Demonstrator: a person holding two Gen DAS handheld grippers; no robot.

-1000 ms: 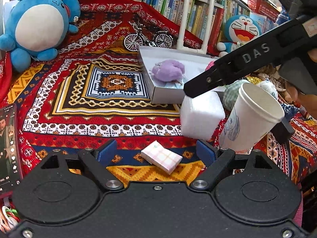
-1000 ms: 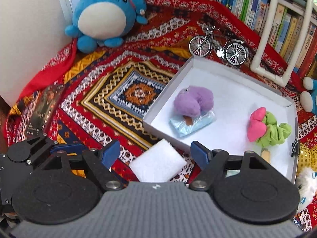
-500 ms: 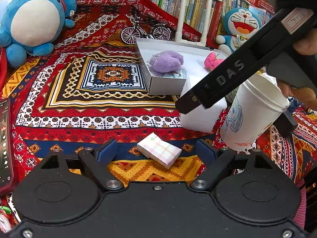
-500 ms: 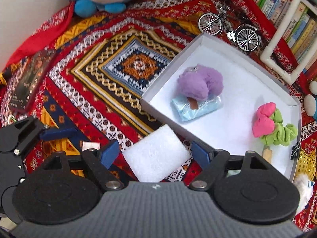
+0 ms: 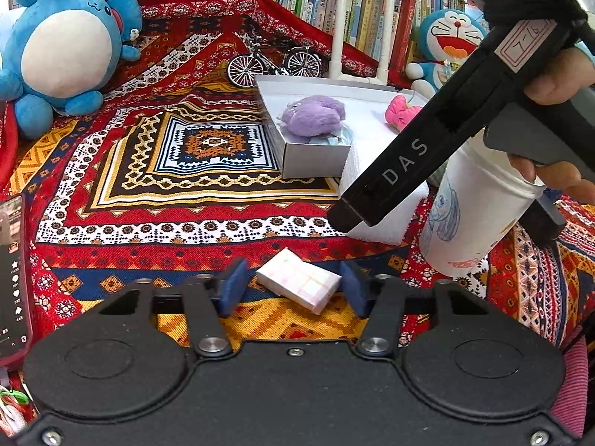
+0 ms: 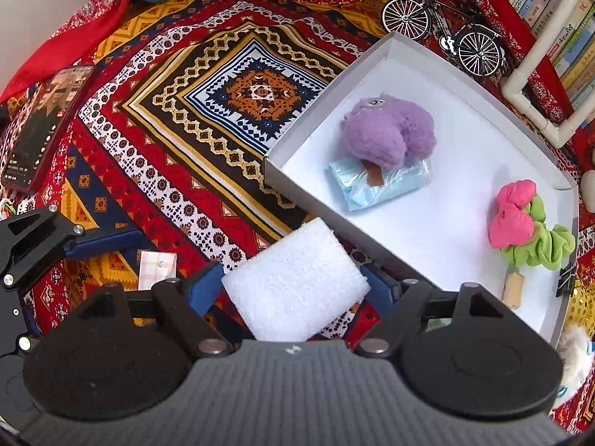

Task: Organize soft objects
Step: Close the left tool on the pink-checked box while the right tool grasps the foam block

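A: Between the left gripper's (image 5: 295,290) closing fingers: a checked tissue pack (image 5: 299,285), not yet pinched. Soft; grip its long sides.

B: Right gripper (image 6: 295,286) wide open, straddling white foam block (image 6: 295,288). Light, compressible.

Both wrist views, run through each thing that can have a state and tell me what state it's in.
Left gripper: jaws closing around the tissue pack, not yet pressing.
Right gripper: open around the foam block.
White tray: open, four soft items inside.
Paper cup: tilted, empty as far as visible.
Phone: screen lit.
Toy bicycle: upright.
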